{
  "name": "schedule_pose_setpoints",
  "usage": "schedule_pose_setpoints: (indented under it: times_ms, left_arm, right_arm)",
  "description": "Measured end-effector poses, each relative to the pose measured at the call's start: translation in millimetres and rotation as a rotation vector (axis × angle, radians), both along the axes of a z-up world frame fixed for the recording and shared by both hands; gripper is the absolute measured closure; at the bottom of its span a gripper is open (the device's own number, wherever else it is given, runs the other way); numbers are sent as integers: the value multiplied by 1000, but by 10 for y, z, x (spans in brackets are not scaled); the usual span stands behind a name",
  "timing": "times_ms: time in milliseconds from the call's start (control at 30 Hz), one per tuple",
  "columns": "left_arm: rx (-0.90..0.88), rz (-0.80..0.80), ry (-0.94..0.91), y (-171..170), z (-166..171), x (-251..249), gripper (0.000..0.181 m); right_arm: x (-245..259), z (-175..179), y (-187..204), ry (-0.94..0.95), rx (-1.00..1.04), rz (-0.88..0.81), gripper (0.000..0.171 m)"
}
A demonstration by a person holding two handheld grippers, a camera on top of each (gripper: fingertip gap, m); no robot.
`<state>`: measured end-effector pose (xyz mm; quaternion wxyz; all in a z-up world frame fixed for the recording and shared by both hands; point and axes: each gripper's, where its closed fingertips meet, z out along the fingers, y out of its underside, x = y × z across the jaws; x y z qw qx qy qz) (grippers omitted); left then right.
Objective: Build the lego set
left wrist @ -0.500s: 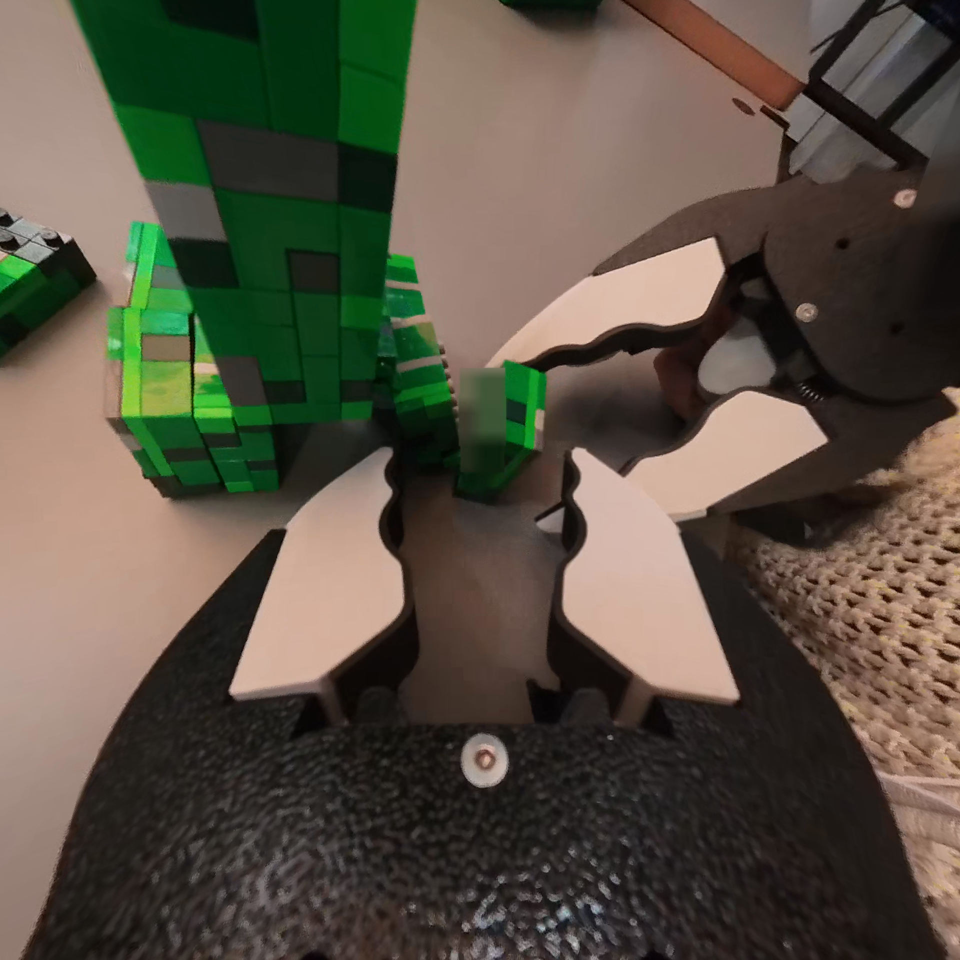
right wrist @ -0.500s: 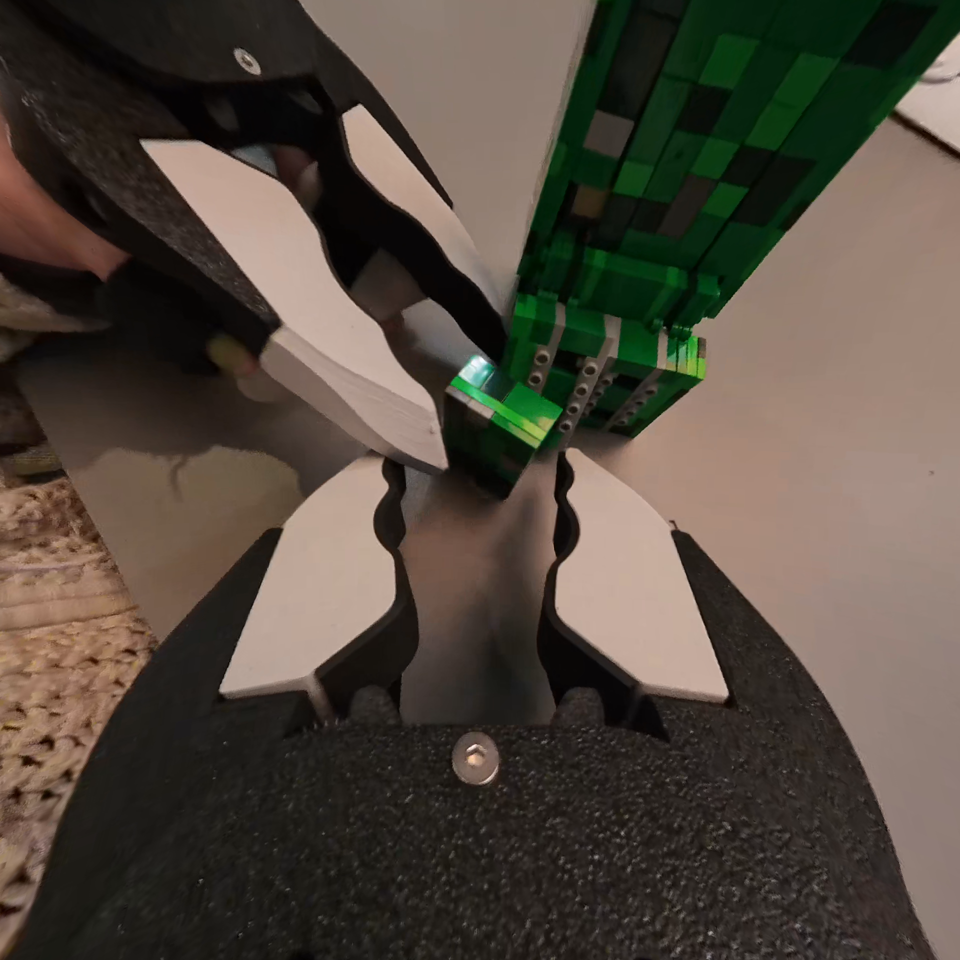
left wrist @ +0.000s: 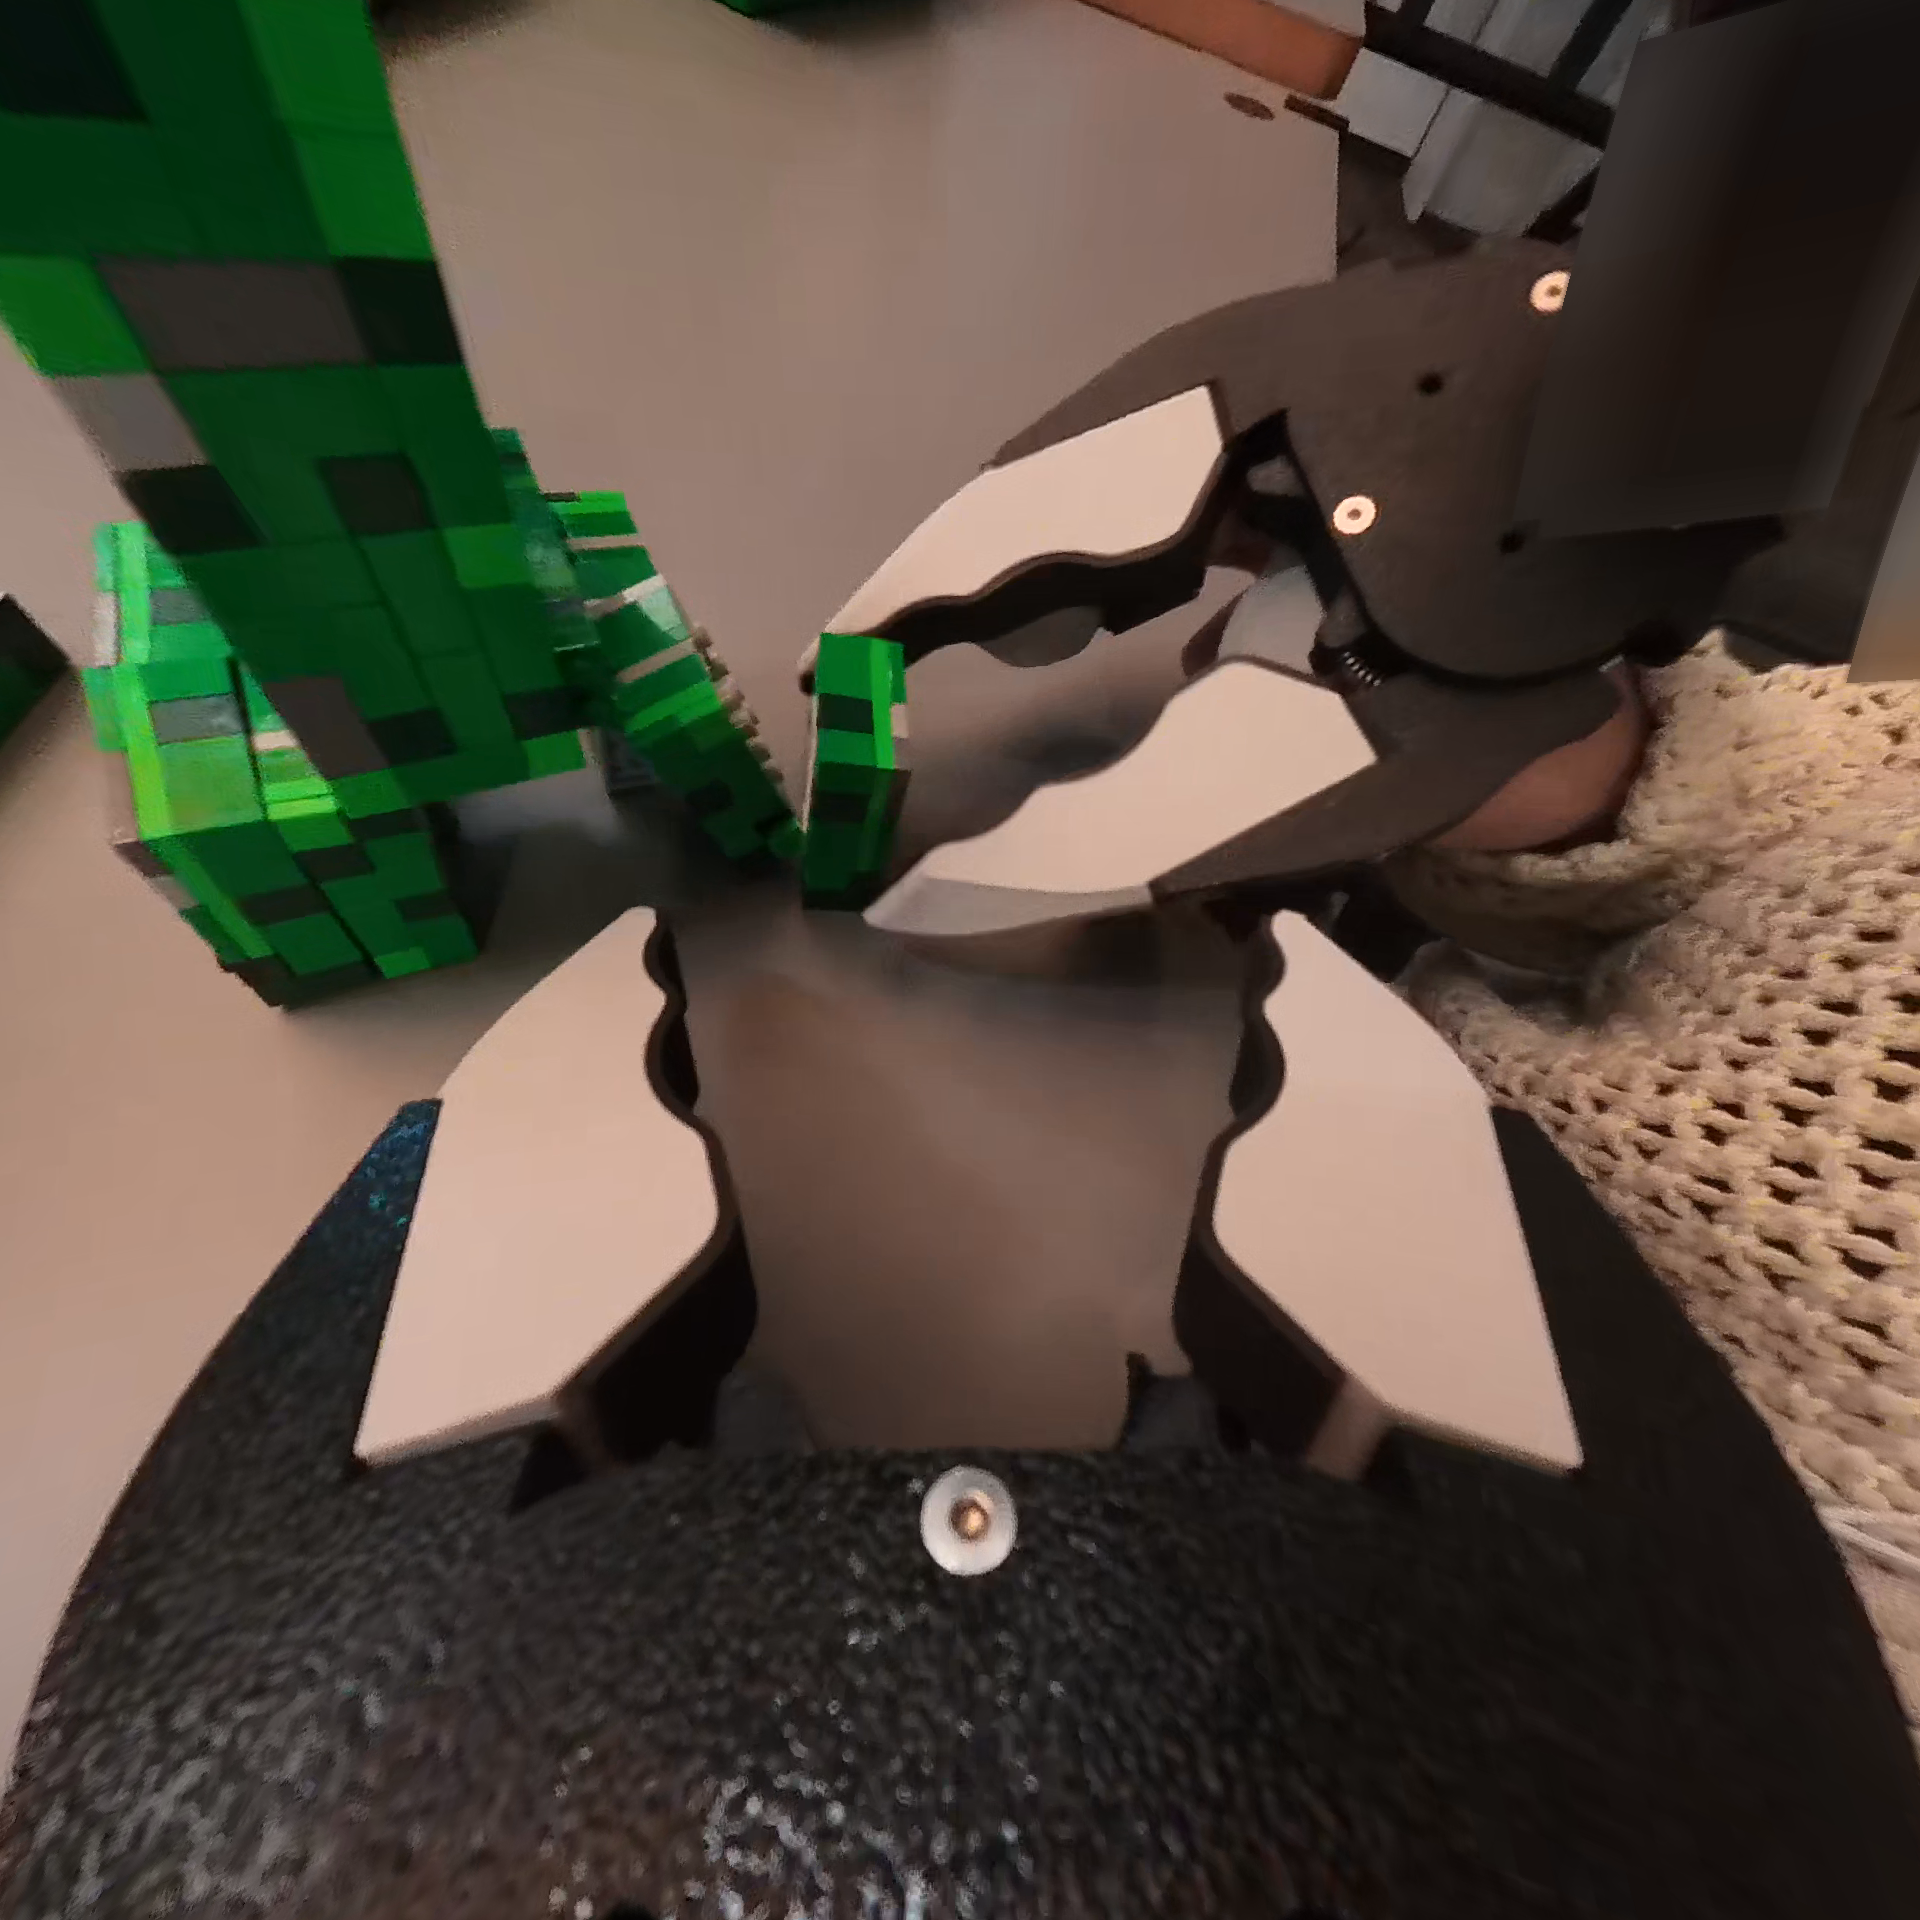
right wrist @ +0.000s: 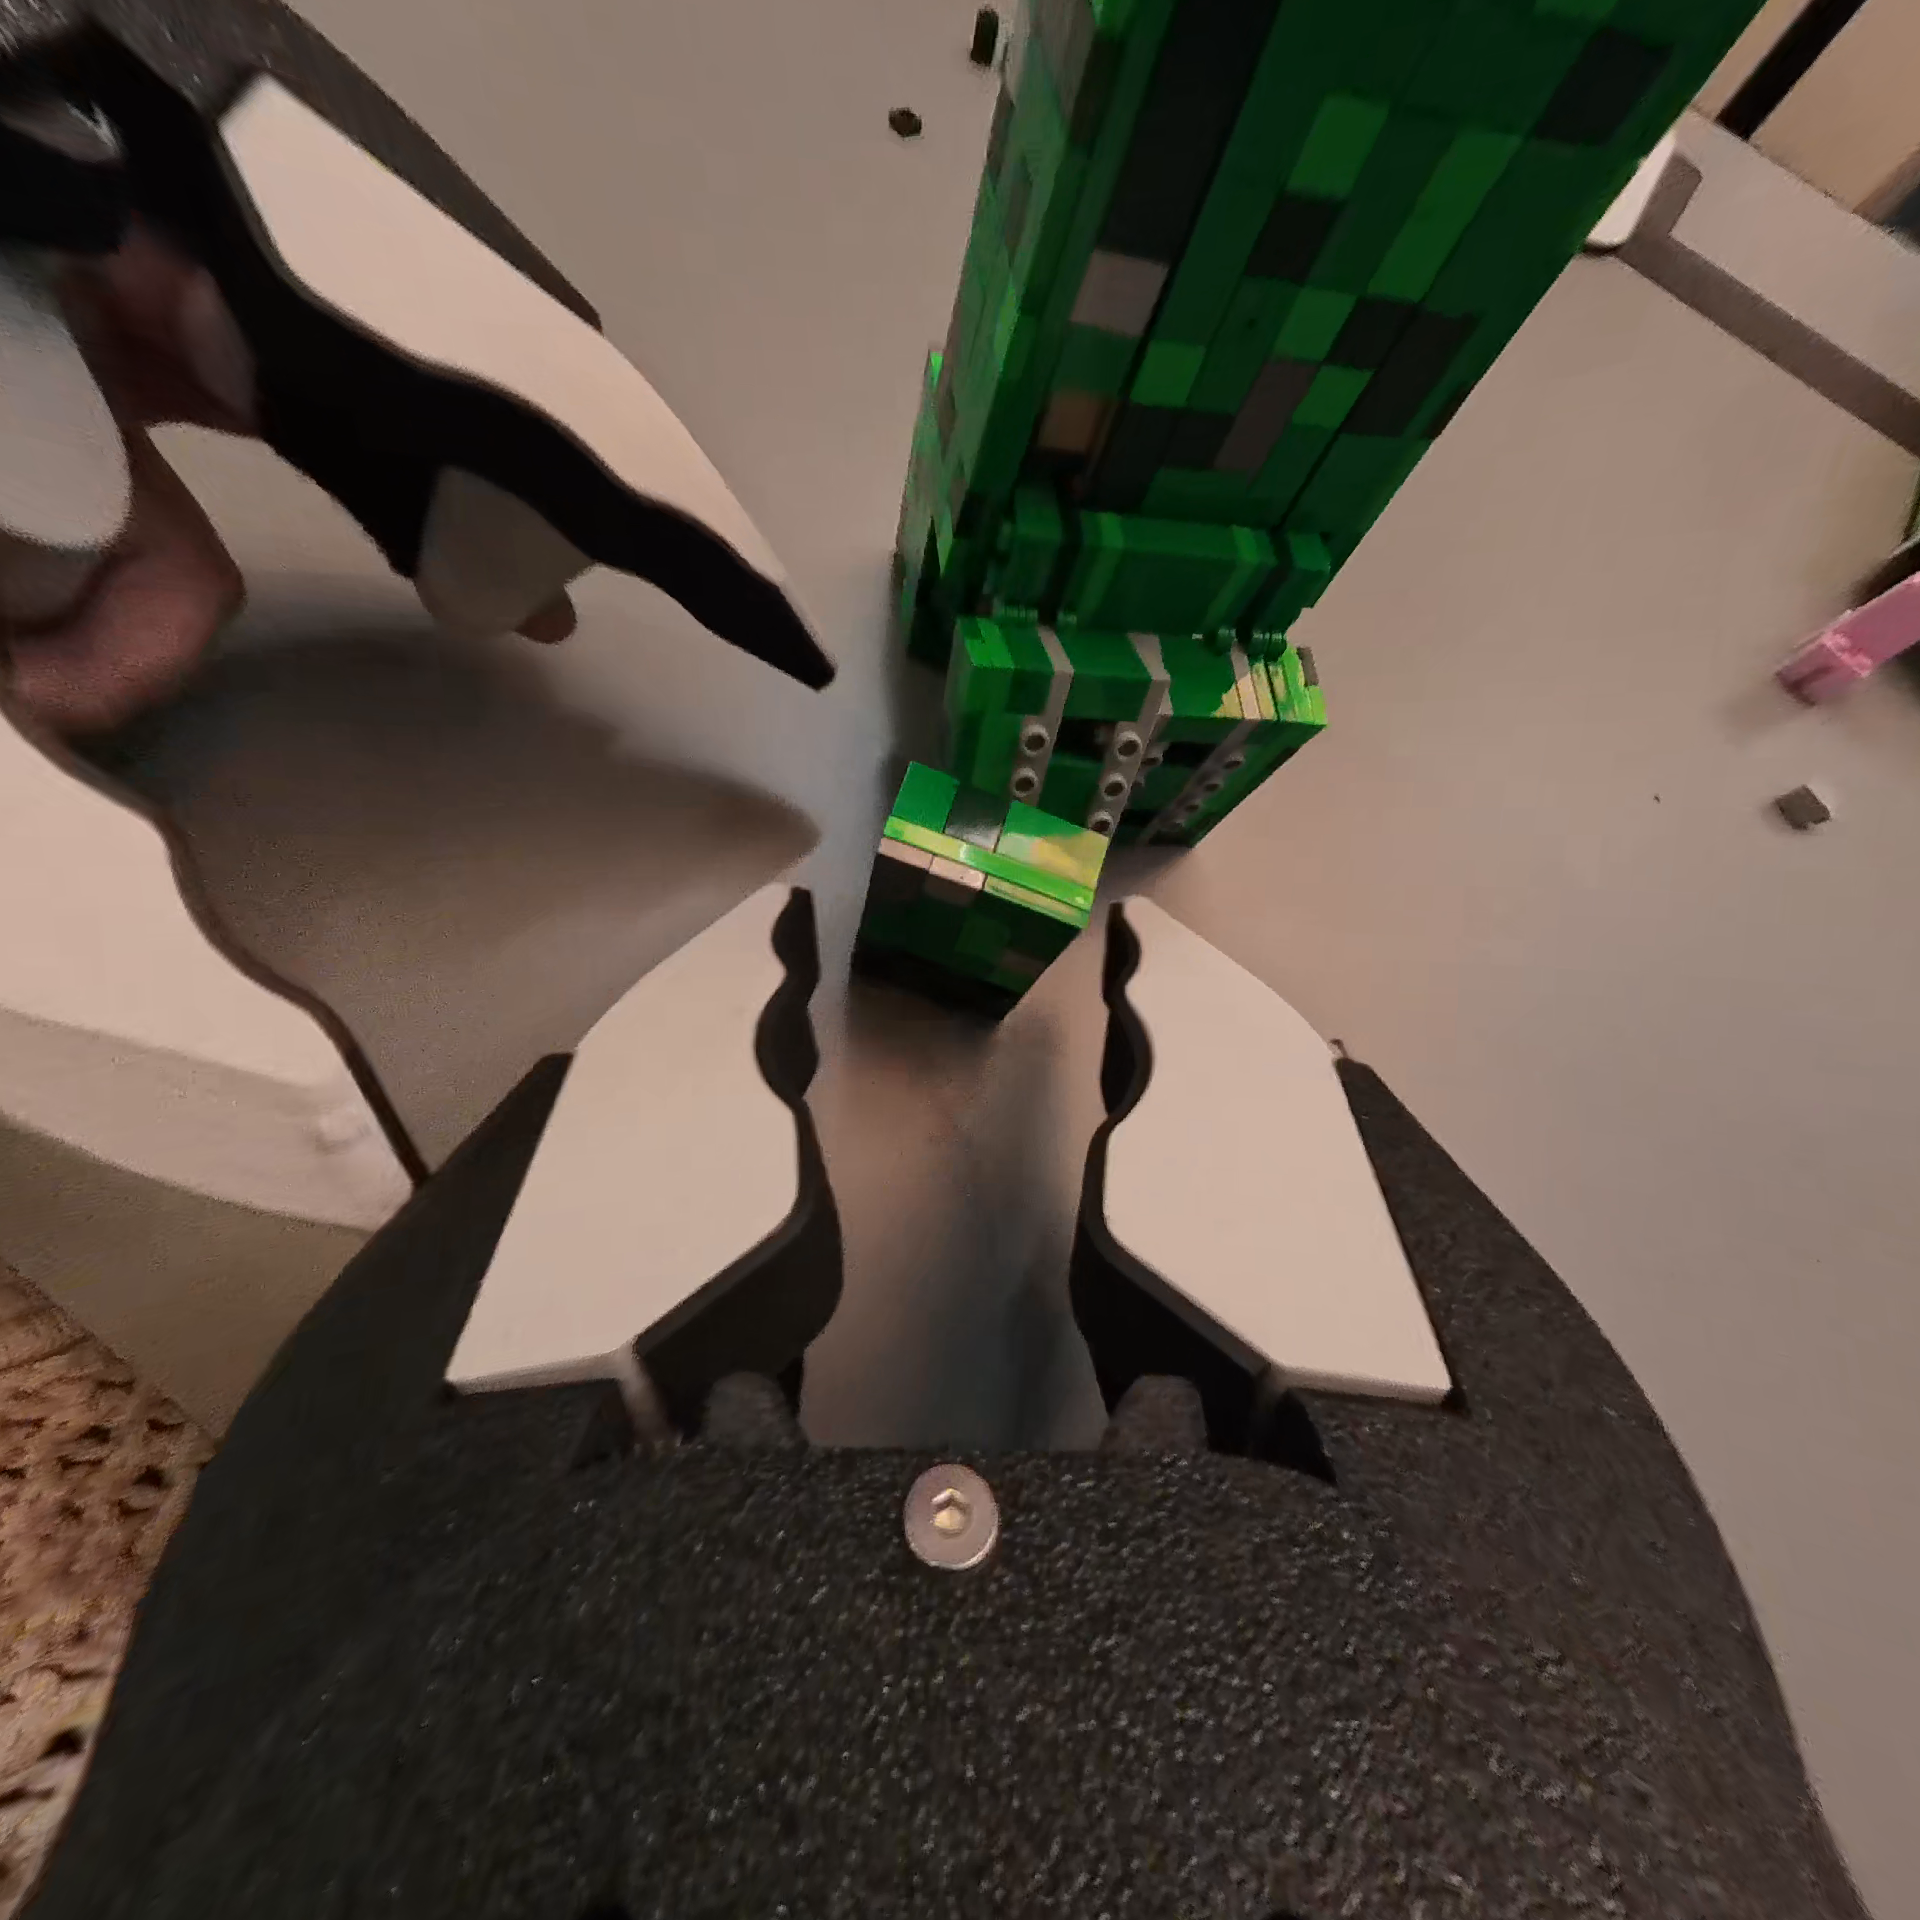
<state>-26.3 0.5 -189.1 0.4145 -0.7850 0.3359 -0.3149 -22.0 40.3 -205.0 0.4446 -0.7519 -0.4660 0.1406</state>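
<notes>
A tall green, grey and black lego figure (left wrist: 260, 416) stands on the pale table (left wrist: 831, 260), and shows in the right wrist view (right wrist: 1247, 312) with its studded foot section (right wrist: 1132, 727) low down. A small green block (left wrist: 852, 769) stands upright on the table just in front of that foot (right wrist: 977, 883). My right gripper (right wrist: 956, 909) is partly open; its fingertips straddle the block, with a sliver of table showing beside it. It also shows in the left wrist view (left wrist: 842, 795). My left gripper (left wrist: 961, 925) is wide open and empty, just short of the block.
A cream knitted fabric (left wrist: 1662, 1039) lies along the table's near right side. A pink piece (right wrist: 1849, 649) and a small dark piece (right wrist: 1803, 807) lie right of the figure. A dark green piece (left wrist: 21, 665) sits at the left edge. A hand (left wrist: 1538, 790) holds the right gripper. The dark green piece (left wrist: 21, 665) is about equally far from each gripper, around 15 cm.
My left gripper has opened wider and pulled back from the small block. The block, tilted before, now stands upright between the right gripper's fingertips.
</notes>
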Motion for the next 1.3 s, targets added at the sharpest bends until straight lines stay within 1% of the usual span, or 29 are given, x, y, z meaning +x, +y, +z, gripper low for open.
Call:
schedule_pose_setpoints:
  times_ms: [67, 233, 300, 367, 567, 700, 867, 1000, 1167, 1300]
  left_arm:
    - [1, -8, -4, 10, -7, 49, 79]
    - [-3, 30, 1, 110, -20, 112, 81]
    - [-3, 37, 14, 136, -34, 122, 82]
    - [-6, 47, 28, 163, -53, 125, 83]
    - [-2, 66, 34, 238, -57, 155, 81]
    - [-18, 56, 45, 257, -82, 186, 82]
    - [-24, 72, 41, 289, -83, 178, 86]
    - [-11, 106, 72, 330, -102, 147, 96]
    - [16, 175, 150, 395, -156, 90, 112]
    - [52, 232, 276, 447, -246, 49, 114]
  right_arm:
    - [-5, 42, -2, 32, 1, 11, 134]
    - [93, 77, -27, 12, 14, 86, 135]
    - [104, 140, -13, 28, 7, 151, 135]
    - [73, 161, 13, 36, -29, 226, 135]
    - [-21, 132, 134, 29, -127, 327, 136]
    - [-15, 152, 165, 33, -118, 340, 136]
    - [-38, 172, 148, 125, -167, 353, 136]
    - [-48, 158, 129, 201, -234, 358, 136]
    - [-45, 158, 130, 226, -247, 358, 136]
    - [-44, 158, 127, 225, -241, 359, 136]
